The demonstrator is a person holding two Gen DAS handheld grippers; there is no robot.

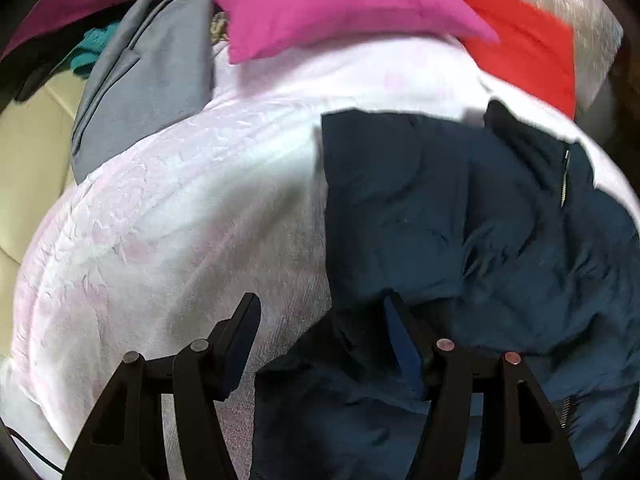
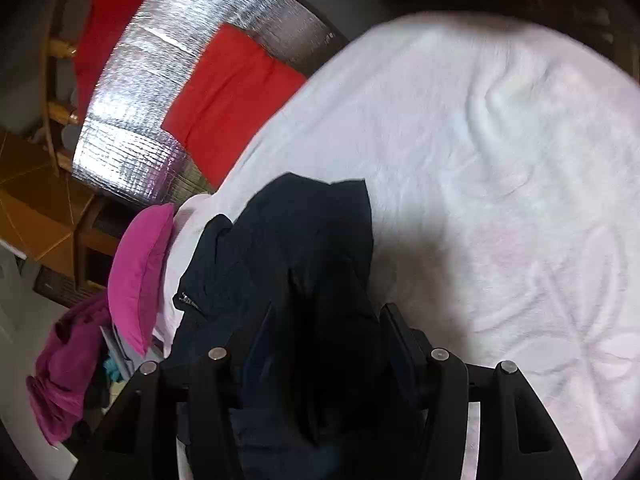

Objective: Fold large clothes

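A dark navy zip jacket (image 1: pixel 460 220) lies crumpled on a white and pale pink bedspread (image 1: pixel 180 200). My left gripper (image 1: pixel 322 320) hangs open just above the jacket's near left edge. Its left finger is over the bedspread and its right finger over the dark cloth, and nothing is pinched. In the right wrist view the jacket (image 2: pixel 304 240) runs from the bedspread (image 2: pixel 500 160) back into my right gripper (image 2: pixel 326 324). Dark cloth fills the gap between those jaws, which stand apart, and the pads do not clamp it.
A pink pillow (image 1: pixel 320 4) and a red cloth (image 1: pixel 528 52) lie at the bed's far end. A grey garment (image 1: pixel 148 80) and a magenta one (image 2: pixel 64 376) sit off the edge. A silver foil sheet (image 2: pixel 160 80) and a wooden chair (image 2: pixel 60 48) stand beyond.
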